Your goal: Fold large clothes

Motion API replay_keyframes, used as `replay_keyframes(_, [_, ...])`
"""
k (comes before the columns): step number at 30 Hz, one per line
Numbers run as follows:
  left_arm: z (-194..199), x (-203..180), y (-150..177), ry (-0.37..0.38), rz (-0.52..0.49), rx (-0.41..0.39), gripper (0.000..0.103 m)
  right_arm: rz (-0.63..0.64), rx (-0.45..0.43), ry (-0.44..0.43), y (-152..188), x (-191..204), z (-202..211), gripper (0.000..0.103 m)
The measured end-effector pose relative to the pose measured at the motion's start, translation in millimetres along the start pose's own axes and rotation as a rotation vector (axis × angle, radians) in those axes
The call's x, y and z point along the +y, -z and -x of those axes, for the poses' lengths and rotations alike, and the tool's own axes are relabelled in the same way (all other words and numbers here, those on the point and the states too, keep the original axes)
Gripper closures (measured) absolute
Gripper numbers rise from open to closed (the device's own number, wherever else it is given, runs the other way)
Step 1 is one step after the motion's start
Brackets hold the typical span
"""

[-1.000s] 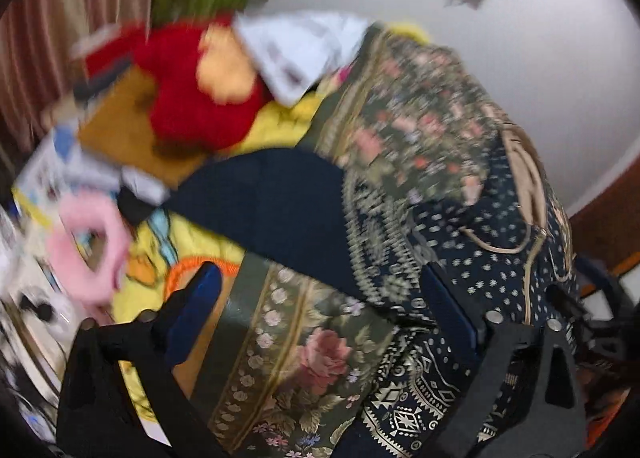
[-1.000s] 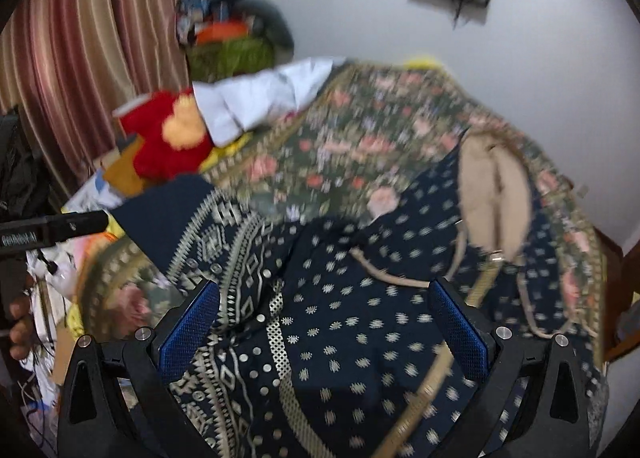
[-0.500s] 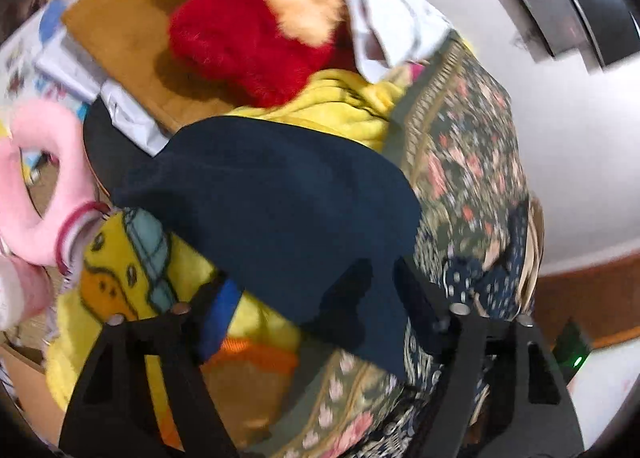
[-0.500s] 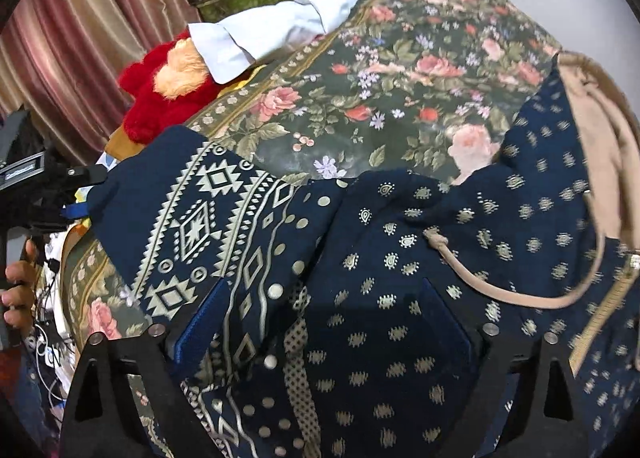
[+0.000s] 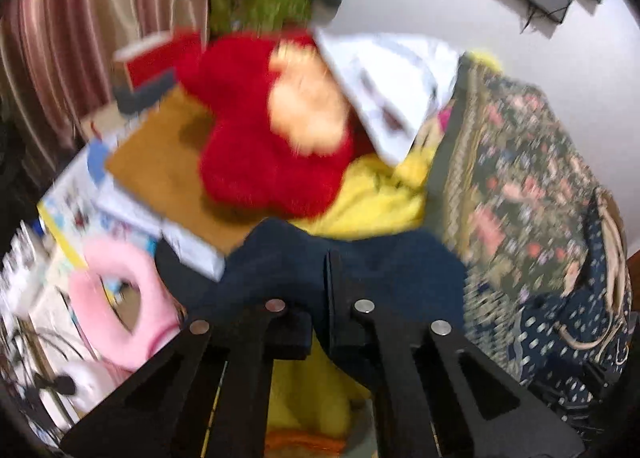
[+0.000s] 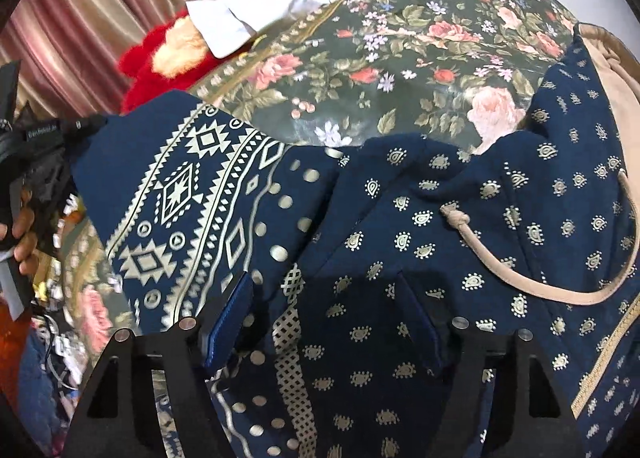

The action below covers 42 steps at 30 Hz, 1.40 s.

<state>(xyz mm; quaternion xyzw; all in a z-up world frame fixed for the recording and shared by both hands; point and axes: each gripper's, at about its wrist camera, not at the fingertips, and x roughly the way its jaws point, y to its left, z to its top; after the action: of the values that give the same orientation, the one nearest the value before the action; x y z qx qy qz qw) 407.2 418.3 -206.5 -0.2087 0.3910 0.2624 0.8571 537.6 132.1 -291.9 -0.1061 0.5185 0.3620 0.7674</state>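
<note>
Garment [image 5: 360, 262] | left tool [image 5: 326, 298] now clamped on hem | right tool [image 6: 324, 322] narrower

both grippers, left gripper [image 5: 326, 290] and right gripper [image 6: 326, 318], have black frames, silver screws, blue-padded jaws.

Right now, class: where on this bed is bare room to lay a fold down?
The floral sheet lies bare between the white shirt and navy garment. Crowded: red plush, yellow blanket, pink ring.
</note>
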Motion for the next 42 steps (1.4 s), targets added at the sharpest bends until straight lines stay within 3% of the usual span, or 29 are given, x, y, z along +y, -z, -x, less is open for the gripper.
replay_keyframes(4, [42,-22,-31,0.007,-0.079,-0.125,0.1,-0.011,0.039,-0.009,4,-7,0,0.031])
replay_keyframes(11, [93,-92,-50,0.117,-0.216,-0.202,0.1,-0.042,0.088,0.01,8,-14,-10,0.03])
replay_keyframes(16, [122,-152,-37,0.257,-0.29,-0.2,0.1,-0.085,0.025,-0.022,16,-31,44,0.03])
replay_keyframes(21, [142,-215,0,0.37,-0.399,-0.181,0.1,-0.129,-0.059,0.023,41,-65,122,0.029])
replay_keyframes(23, [143,-239,19,0.392,-0.446,-0.159,0.1,-0.153,-0.081,0.043,54,-81,147,0.022])
replay_keyframes(26, [134,-273,53,0.431,-0.492,-0.083,0.1,-0.179,-0.11,0.093,73,-102,183,0.02])
replay_keyframes(34, [86,-324,160,0.528,-0.509,0.238,0.1,-0.216,-0.123,0.147,133,-136,228,0.02])
replay_keyframes(39, [74,-336,215,0.472,-0.615,0.318,0.1,-0.24,-0.102,0.154,155,-147,230,0.02])
replay_keyframes(42, [73,-334,235,0.421,-0.69,0.345,0.094,-0.239,-0.089,0.148,158,-147,225,0.02])
